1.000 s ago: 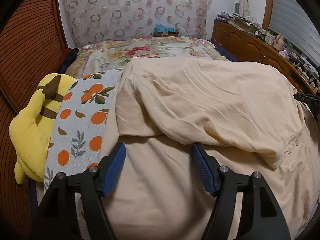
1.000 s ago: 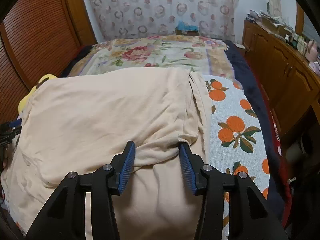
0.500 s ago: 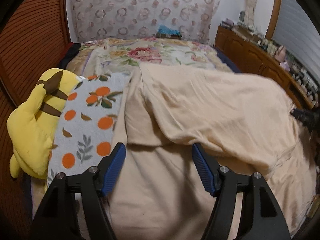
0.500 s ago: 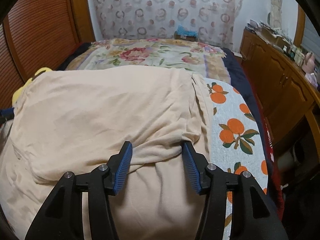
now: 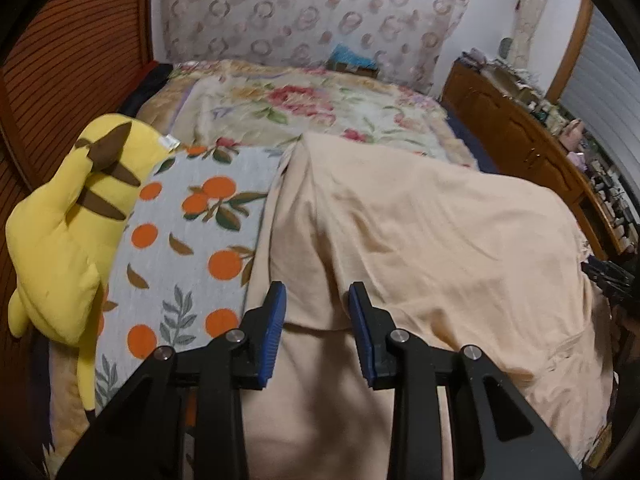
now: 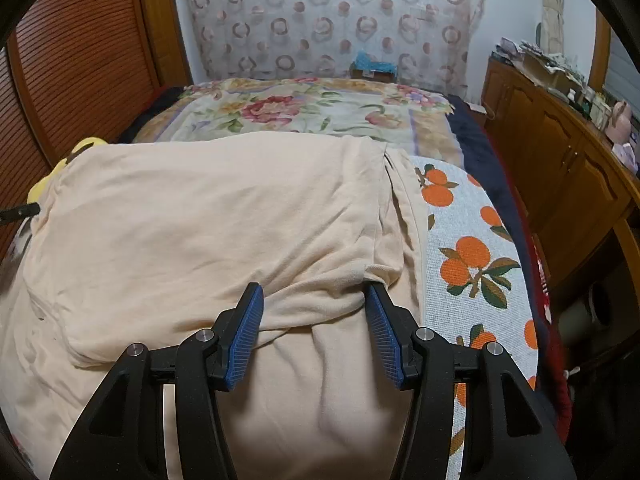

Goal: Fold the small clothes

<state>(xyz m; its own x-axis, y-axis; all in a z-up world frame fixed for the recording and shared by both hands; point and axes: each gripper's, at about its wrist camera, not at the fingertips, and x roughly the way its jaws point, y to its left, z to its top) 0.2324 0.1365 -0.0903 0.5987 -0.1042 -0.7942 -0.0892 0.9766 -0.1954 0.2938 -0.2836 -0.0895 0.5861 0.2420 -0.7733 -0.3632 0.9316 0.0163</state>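
Observation:
A pale peach garment (image 5: 440,240) lies spread over the bed, its far part folded back toward me. My left gripper (image 5: 316,294) hovers at the fold's near left corner. Its jaws are closing with the folded edge between the blue pads (image 5: 274,320), and the pads do not visibly press it. In the right wrist view the same garment (image 6: 200,208) fills the middle. My right gripper (image 6: 314,296) stands open over the fold's near right corner, where a bunched edge lies between its fingers.
An orange-print cloth (image 5: 192,240) lies under the garment and shows on both sides (image 6: 472,248). A yellow plush toy (image 5: 68,216) rests at the bed's left edge. Beyond are a floral blanket (image 5: 304,108) and a wooden cabinet (image 6: 560,168) along the right.
My left gripper's jaws have narrowed a lot around the fold edge, and it has shifted left toward the plush toy. The right gripper stayed put, its jaws slightly wider.

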